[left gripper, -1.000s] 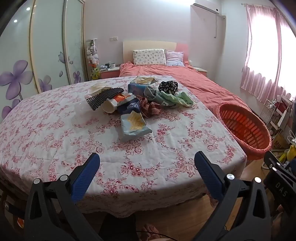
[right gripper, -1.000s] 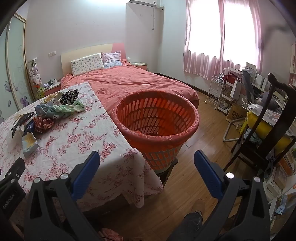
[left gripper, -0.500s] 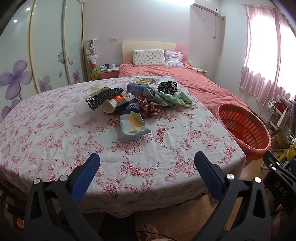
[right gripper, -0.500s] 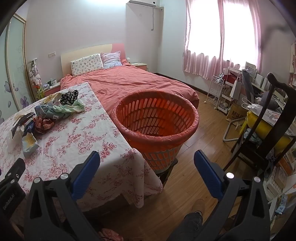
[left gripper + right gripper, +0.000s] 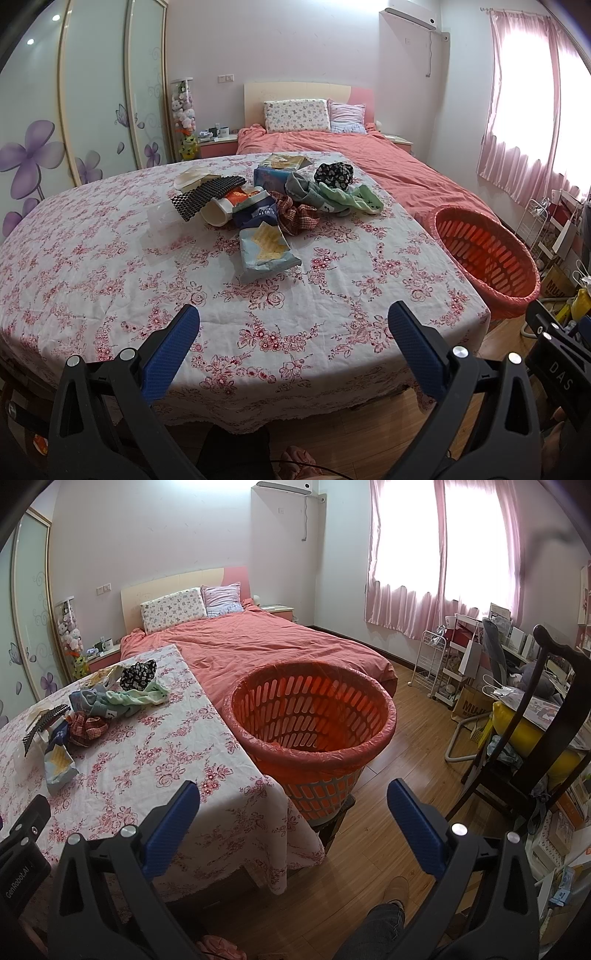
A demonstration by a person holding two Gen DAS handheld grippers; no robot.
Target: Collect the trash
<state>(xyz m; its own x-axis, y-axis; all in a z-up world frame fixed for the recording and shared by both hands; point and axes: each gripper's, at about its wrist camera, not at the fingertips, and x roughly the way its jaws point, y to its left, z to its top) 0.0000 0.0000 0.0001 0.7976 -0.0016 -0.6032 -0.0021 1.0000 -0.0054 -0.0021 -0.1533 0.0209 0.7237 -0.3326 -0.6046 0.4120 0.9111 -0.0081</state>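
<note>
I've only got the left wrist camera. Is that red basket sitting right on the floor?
Observer: No. The basket is raised on what looks like a low dark stand.
Operator: Is the right gripper holding anything?
Observer: No. The right gripper is open and empty, aimed toward the basket.
Operator: Anything on the far side of the basket from the table?
Observer: Bare wood floor, then a dark wooden chair.

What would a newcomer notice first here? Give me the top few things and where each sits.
The heap of wrappers and cloth scraps in the middle of the floral-clothed table draws the eye first. Next comes the orange slatted basket, lined with a bag, standing off the table's right edge. Both the left gripper and right gripper are open, holding nothing.
</note>
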